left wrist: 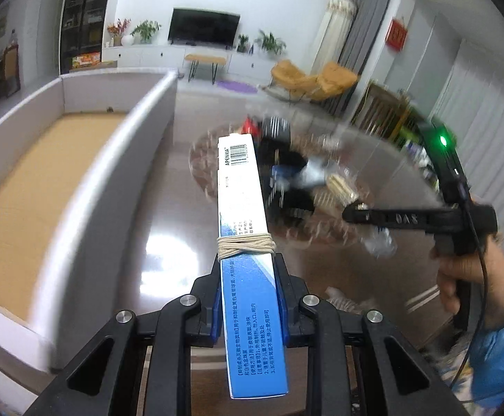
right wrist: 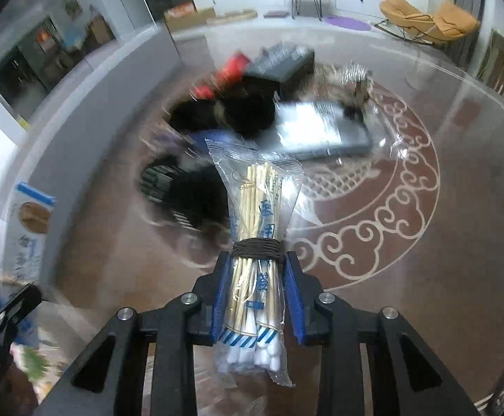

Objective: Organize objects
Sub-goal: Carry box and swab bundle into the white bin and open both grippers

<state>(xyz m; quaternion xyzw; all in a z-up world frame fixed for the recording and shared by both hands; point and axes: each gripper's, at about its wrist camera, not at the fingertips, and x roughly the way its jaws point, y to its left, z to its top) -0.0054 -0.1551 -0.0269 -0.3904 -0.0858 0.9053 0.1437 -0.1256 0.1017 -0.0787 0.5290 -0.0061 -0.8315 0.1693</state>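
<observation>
My left gripper [left wrist: 248, 260] is shut on a long blue and white carton [left wrist: 241, 208], held above the glass table next to the open cardboard box [left wrist: 120, 159]. My right gripper [right wrist: 257, 256] is shut on a clear packet of cotton swabs [right wrist: 257, 208] with wooden sticks, held above the table. The right gripper also shows side-on in the left wrist view [left wrist: 349, 213], and the carton shows at the left edge of the right wrist view [right wrist: 30, 222]. A blurred pile of objects [right wrist: 252, 111] lies on the table beyond both grippers.
The round glass table [right wrist: 425, 260] has a scroll pattern under it. The box's grey wall [left wrist: 127, 187] runs along the left. The pile holds dark packets, a red item [right wrist: 231, 66] and a grey flat box [right wrist: 321, 131]. A hand [left wrist: 470, 270] holds the right gripper.
</observation>
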